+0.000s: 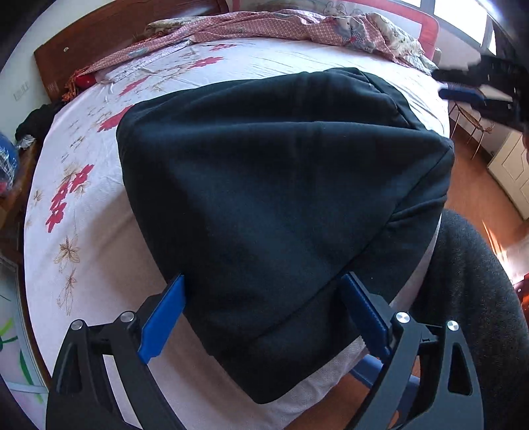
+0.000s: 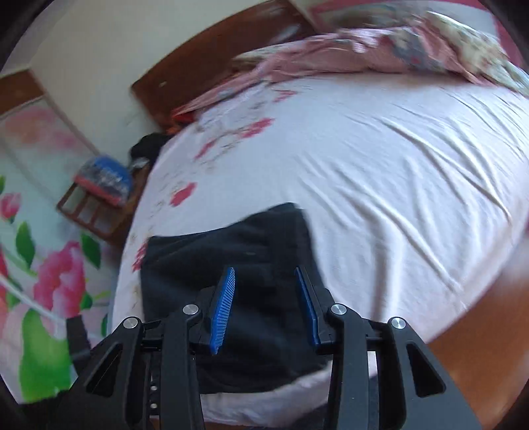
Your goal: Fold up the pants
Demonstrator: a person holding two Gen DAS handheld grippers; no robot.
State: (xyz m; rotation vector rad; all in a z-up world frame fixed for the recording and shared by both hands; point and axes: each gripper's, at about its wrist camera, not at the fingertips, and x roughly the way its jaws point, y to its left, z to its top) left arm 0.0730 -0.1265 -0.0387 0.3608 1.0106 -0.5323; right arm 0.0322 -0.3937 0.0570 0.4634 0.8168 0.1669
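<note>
Bright daylight comes in from the window (image 1: 463, 20) at the far right. The right wrist picture is blurry all over, and the left one is sharp. Both bend round at the dark edges.

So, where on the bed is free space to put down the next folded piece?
The widest bare sheet lies to the right of the black pants, up to the crumpled pink bedding at the far end. A narrower strip runs left of the pants, to the bed's edge. The near edge is crowded: pants and both open grippers.
</note>
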